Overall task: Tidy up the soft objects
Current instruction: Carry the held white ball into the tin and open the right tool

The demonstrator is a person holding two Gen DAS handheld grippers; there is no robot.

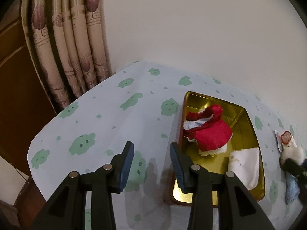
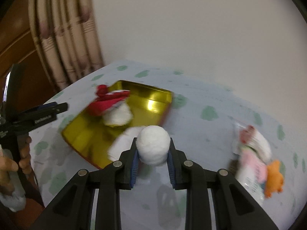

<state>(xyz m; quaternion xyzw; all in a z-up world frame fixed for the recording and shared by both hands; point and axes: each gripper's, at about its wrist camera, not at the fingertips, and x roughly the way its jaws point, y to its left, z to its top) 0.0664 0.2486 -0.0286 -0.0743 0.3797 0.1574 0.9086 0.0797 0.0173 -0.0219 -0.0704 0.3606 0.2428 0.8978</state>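
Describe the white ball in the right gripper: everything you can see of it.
The white ball is a round, fluffy, cotton-like lump, plain white, slightly flattened where the right gripper squeezes it from both sides. Both blue pads press its lower half; the top bulges above the fingers. It is held above the cloth-covered table, just in front of the gold tin, near its corner. Nothing but the pads appears to touch it.
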